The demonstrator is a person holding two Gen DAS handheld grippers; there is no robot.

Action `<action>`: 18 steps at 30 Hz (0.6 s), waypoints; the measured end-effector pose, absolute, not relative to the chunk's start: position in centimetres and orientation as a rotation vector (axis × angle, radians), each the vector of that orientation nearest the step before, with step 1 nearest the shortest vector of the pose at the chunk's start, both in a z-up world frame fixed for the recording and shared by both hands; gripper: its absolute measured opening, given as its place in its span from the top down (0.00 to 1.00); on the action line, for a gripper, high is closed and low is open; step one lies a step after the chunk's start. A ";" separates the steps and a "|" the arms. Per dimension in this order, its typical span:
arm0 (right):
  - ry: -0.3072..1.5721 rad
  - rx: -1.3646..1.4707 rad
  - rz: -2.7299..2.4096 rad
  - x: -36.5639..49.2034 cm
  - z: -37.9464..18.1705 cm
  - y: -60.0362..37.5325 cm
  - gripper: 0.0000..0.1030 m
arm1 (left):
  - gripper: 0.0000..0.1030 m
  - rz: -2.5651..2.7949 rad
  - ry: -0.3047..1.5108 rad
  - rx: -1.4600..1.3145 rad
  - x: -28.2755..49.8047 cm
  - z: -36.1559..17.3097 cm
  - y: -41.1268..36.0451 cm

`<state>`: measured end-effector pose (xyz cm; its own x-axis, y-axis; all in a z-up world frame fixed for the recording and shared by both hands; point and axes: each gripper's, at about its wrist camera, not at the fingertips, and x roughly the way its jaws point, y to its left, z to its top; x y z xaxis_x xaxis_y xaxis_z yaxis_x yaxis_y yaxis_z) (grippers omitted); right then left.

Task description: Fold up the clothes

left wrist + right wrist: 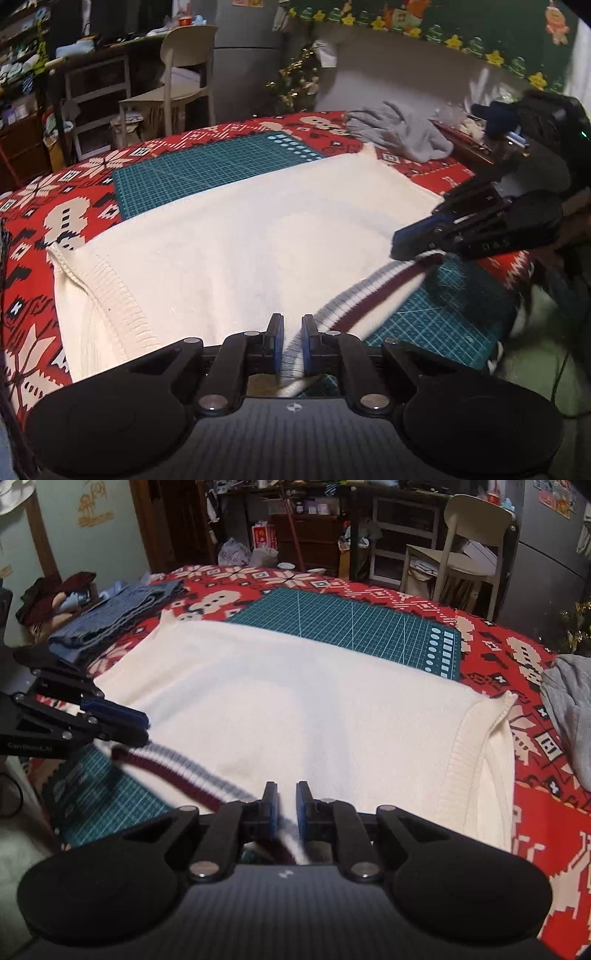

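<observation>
I have a cream knit sweater [236, 236] spread flat across the tabletop [55, 206], lying partly on a green cutting mat [207, 166] and partly on the red patterned cloth [546, 775] that covers the surface. Its near edge is a ribbed hem [373, 291] striped in grey and maroon, and that hem is lifted off the mat between my 2 tools. The left gripper [292, 332] has its fingers [275, 339] clamped on the striped hem, the cloth pinched between the blue pads. The right gripper [286, 808] is likewise pressed together on the same hem further along, with the maroon stripe running out from it toward the other tool. From the left wrist view, the right gripper [410, 242] comes in from the right side, its tips at the hem. A crumpled grey garment [402, 133] sits near the far corner of the sweater, and folded blue clothes [110, 616] lie at the opposite end of the tabletop. A pale chair [177, 81] stands beyond the table.
</observation>
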<state>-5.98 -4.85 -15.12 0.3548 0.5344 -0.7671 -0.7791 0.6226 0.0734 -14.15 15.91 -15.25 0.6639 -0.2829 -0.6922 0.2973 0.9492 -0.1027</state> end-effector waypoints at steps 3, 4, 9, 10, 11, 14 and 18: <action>0.825 -0.331 0.873 -4.5 -14.4 -4.1 0.89 | 0.91 -0.344 0.768 0.029 -12.7 -14.7 15.7; 0.812 -0.339 0.870 -3.8 -14.1 -3.6 0.89 | 0.91 -0.346 0.768 0.035 -11.6 -14.6 15.6; 0.769 -0.352 0.886 -0.1 -14.0 0.5 0.89 | 0.91 -0.348 0.767 0.045 -5.9 -14.9 14.9; 0.764 -0.355 0.891 0.5 -14.1 1.3 0.89 | 0.91 -0.346 0.782 0.031 -5.1 -15.2 14.9; 0.771 -0.359 0.891 0.7 -14.4 1.7 0.89 | 0.91 -0.343 0.798 0.004 -4.6 -15.5 15.0; 0.812 -0.344 0.902 -0.6 -15.3 0.5 0.89 | 0.91 -0.358 0.799 -0.007 -5.4 -15.6 14.6; 0.804 -0.387 0.923 -4.1 -15.7 -1.8 0.88 | 0.91 -0.407 0.797 0.024 -8.7 -15.8 14.1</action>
<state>-4.08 -1.83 -15.74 0.3483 0.5542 -0.7560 -0.8251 0.5640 0.0333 -8.67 14.07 -15.83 0.6260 -0.3458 -0.6990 0.3634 0.9224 -0.1308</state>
